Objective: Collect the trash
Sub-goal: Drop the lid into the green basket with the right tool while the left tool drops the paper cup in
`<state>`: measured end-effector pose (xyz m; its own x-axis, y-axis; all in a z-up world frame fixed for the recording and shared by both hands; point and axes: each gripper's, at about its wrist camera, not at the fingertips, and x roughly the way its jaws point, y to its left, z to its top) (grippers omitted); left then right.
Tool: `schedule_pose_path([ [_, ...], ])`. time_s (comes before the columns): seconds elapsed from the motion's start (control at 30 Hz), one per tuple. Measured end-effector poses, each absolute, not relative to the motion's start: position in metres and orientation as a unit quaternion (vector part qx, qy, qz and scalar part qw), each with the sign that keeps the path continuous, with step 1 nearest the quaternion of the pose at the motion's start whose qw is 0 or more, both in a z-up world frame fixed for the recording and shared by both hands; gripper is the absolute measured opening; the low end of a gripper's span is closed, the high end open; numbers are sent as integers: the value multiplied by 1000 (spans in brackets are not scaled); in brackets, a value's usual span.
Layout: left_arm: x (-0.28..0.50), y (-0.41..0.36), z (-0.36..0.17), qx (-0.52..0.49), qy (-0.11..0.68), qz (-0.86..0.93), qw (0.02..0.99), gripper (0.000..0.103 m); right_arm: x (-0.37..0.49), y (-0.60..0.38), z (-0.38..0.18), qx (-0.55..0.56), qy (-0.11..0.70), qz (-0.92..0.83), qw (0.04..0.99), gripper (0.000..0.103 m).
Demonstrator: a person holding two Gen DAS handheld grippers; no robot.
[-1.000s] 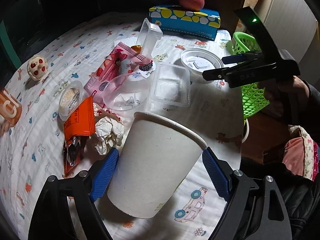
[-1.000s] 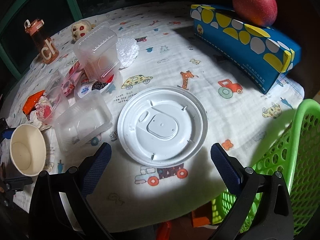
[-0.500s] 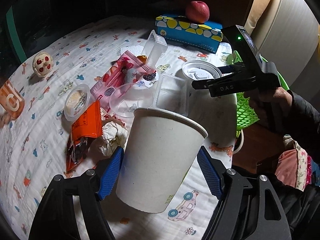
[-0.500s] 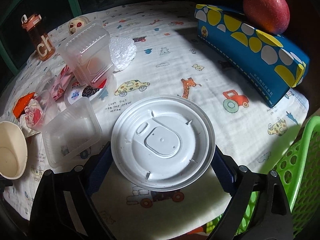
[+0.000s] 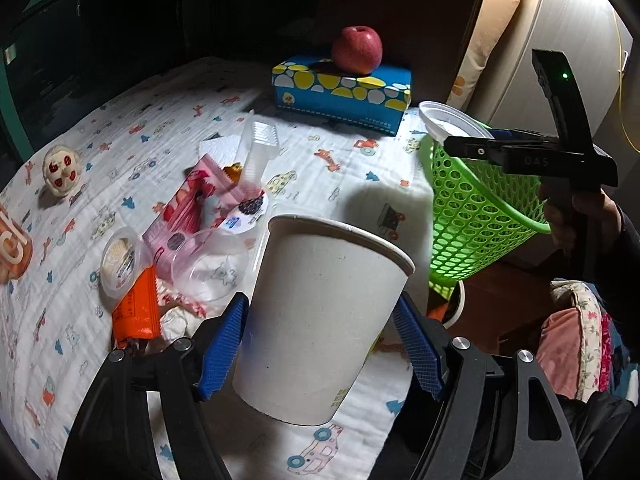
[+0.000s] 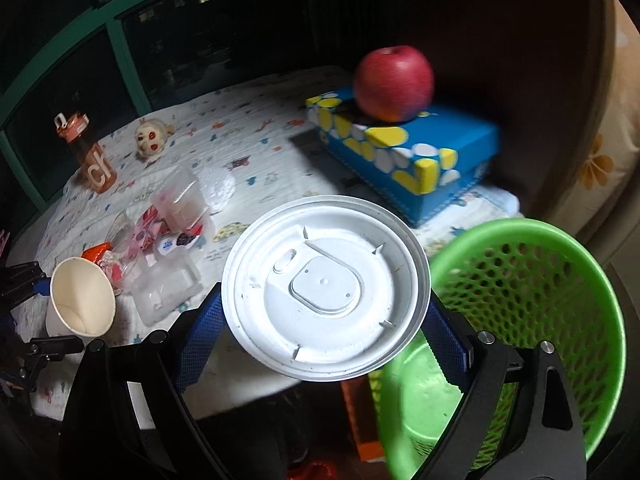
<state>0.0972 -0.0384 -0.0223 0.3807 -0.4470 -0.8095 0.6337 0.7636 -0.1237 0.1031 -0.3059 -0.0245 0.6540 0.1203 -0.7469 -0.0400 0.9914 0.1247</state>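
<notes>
My left gripper (image 5: 320, 344) is shut on a white paper cup (image 5: 320, 320) and holds it above the table; the cup also shows in the right wrist view (image 6: 80, 300). My right gripper (image 6: 324, 328) is shut on a white plastic lid (image 6: 326, 300), lifted at the rim of the green mesh basket (image 6: 560, 264). In the left wrist view the lid (image 5: 452, 126) sits over the basket (image 5: 472, 208). Wrappers, clear plastic containers (image 5: 212, 264) and an orange packet (image 5: 136, 308) lie on the patterned cloth.
A blue tissue box (image 5: 344, 92) with a red apple (image 5: 357, 50) stands at the back. A small doll (image 5: 62, 170) and an orange bottle (image 6: 90, 160) are at the left. The basket stands off the table's right edge.
My right gripper closed on the lid and lifted it off the table toward the basket. My left gripper lifted the cup higher and moved it right.
</notes>
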Motion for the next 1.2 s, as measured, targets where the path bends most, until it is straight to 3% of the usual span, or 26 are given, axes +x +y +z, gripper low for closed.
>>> schedule_pose_path([
  [0.33, 107, -107, -7, 108, 435, -374, 812, 71, 78, -421, -79, 95, 523, -37, 846, 90],
  [0.67, 118, -178, 2, 126, 428, -413, 794, 71, 75, -453, -117, 140, 589, -48, 794, 91],
  [1.2, 121, -285, -2, 173, 442, -455, 753, 71, 20, -471, -62, 129, 524, -47, 840, 95],
])
